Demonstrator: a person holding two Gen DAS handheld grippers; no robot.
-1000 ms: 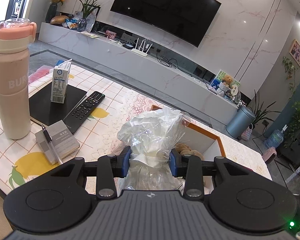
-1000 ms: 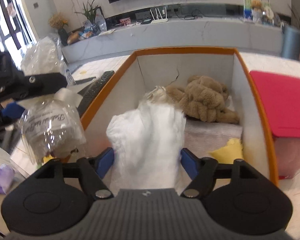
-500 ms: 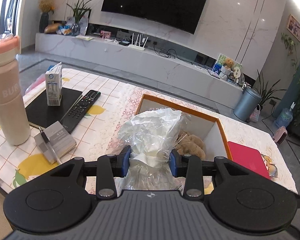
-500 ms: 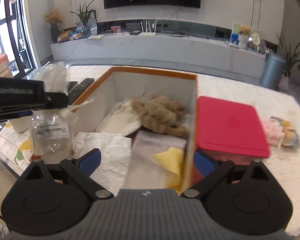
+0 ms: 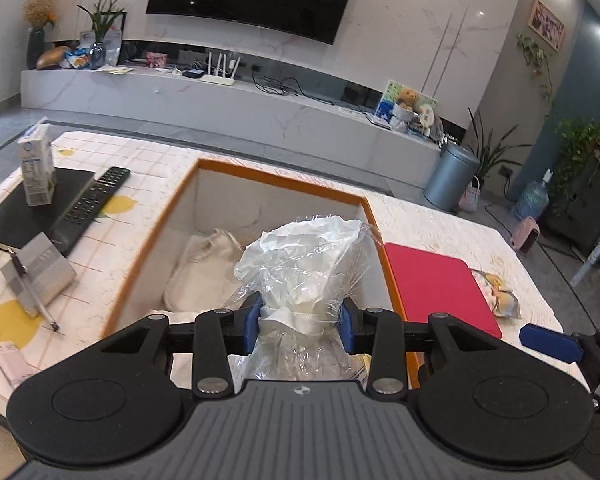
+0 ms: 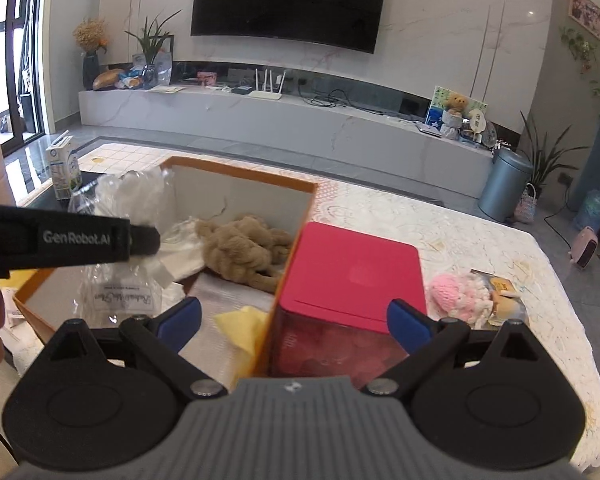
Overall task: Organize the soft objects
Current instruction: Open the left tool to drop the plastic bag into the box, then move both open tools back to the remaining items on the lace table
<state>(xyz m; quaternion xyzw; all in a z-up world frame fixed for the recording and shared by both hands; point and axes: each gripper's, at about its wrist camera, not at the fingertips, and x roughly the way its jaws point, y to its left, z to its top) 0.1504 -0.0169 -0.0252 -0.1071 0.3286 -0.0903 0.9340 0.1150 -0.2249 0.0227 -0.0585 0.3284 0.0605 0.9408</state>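
Cellophane bag [image 5: 300, 264] of white soft stuff hangs pinched between the left gripper [image 5: 299, 326] fingers, above the orange-rimmed box [image 5: 276, 178]. Inside the box lie a brown plush toy [image 6: 244, 250], white cloth [image 5: 204, 268] and a yellow cloth [image 6: 240, 326]. Right gripper [image 6: 294, 322] fingers are spread wide with nothing between them, over the box edge and red lid [image 6: 352, 272]. A pink knitted toy [image 6: 460, 294] rests on the counter [image 6: 500, 236].

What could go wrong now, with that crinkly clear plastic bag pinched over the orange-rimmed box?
1. The left gripper pinches only the neck of the clear plastic bag of white stuff; slick film might slip early.
2. The orange-rimmed box already holds a tan plush toy and white cloth, so the bag may perch on top and tip out.
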